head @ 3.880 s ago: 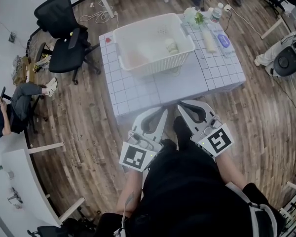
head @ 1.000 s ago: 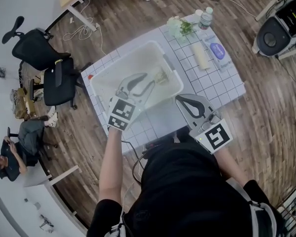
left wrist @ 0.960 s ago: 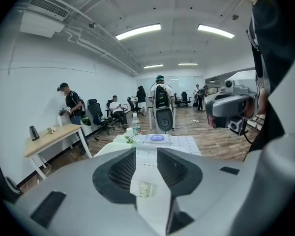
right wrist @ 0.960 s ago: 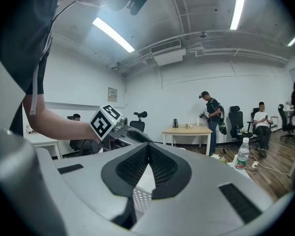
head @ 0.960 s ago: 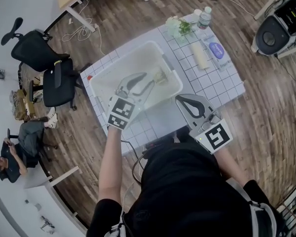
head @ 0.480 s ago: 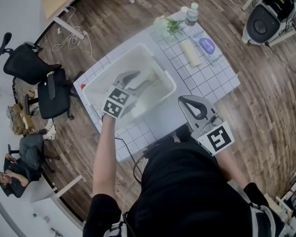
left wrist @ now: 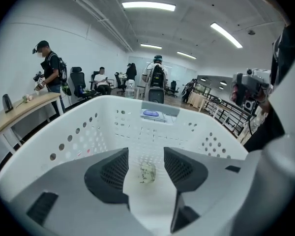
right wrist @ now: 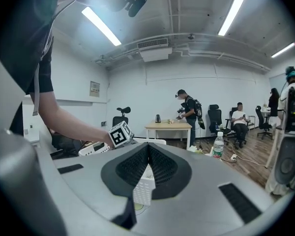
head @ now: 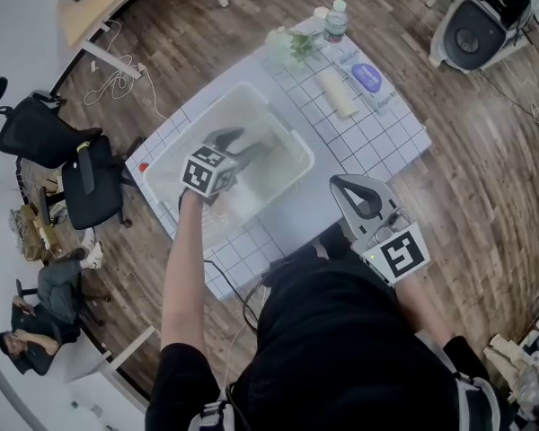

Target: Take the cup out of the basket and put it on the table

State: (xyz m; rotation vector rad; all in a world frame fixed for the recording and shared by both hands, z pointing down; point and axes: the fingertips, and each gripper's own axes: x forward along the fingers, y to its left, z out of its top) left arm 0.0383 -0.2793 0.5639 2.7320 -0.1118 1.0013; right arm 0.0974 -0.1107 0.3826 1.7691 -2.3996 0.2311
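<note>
Reaching into the basket (left wrist: 88, 132) with left tongs (left wrist: 146, 163) just opened wider — spread around the cup (left wrist: 147, 173) on its floor, untouched. Holding right tongs (right wrist: 148, 149) pressed together, empty, beside the basket.

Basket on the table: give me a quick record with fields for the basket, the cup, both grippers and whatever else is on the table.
basket: white, perforated walls, on the gridded table
cup: small, pale, on the basket floor, untouched
left gripper: inside the basket, jaws open and just been opening, cup ahead between them, not gripped
right gripper: shut, empty, outside the basket
also on table: water bottle, small plant, pale roll
task: cup not yet out
</note>
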